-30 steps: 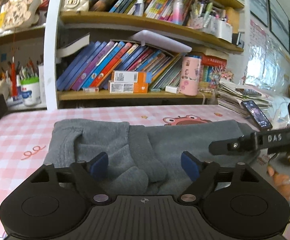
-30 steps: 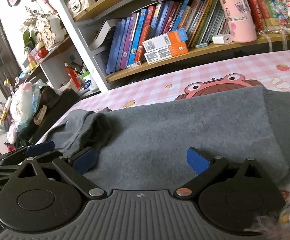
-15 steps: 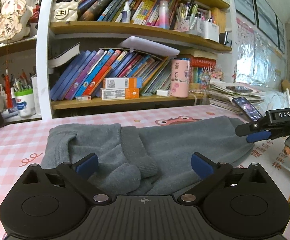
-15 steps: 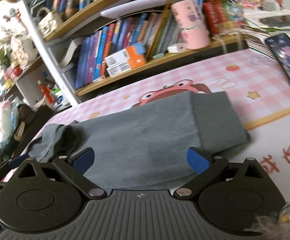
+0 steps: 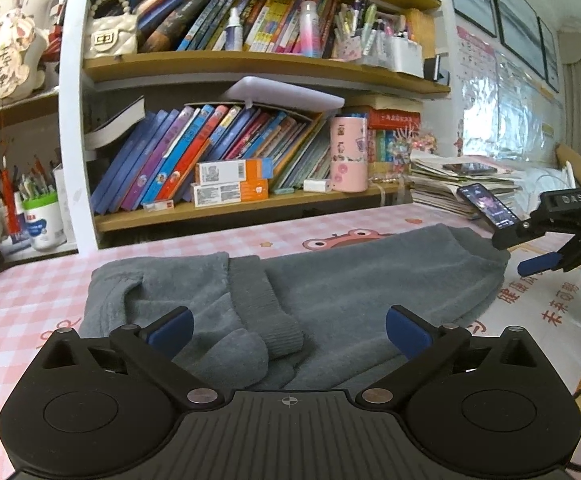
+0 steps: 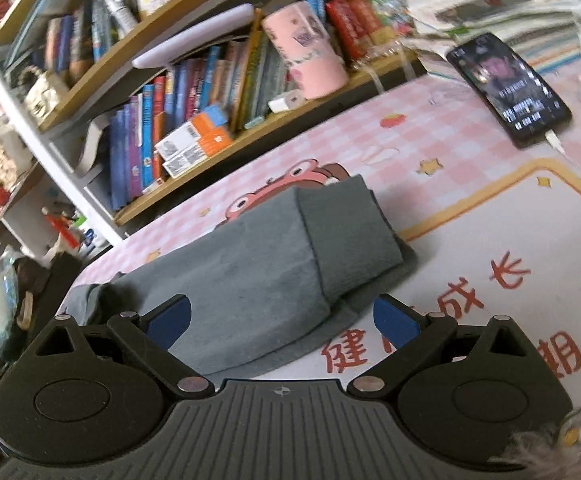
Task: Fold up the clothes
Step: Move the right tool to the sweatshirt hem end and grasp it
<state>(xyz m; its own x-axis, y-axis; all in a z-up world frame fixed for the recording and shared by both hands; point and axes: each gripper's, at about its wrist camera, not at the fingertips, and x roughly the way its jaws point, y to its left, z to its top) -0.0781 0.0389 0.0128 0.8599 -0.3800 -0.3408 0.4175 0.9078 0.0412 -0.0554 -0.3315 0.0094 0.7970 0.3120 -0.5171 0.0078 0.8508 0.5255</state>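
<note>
While the folded grey sweater (image 5: 330,292) lies flat on the pink checked table (image 5: 18,312), the left gripper (image 5: 288,326) hovers just over its near edge, jaws just opened wide, holding nothing. The right gripper (image 6: 282,318) is also wide open and empty at the sweater's hem end.

1. Pink checked tablecloth (image 5: 30,292) with a cartoon frog print (image 6: 290,184).
2. Phone (image 6: 508,88), screen lit, cable plugged in.
3. Pink cup (image 5: 348,154) on the shelf (image 5: 250,206) beside leaning books (image 5: 178,160).
4. White handbag (image 5: 110,38) above.
</note>
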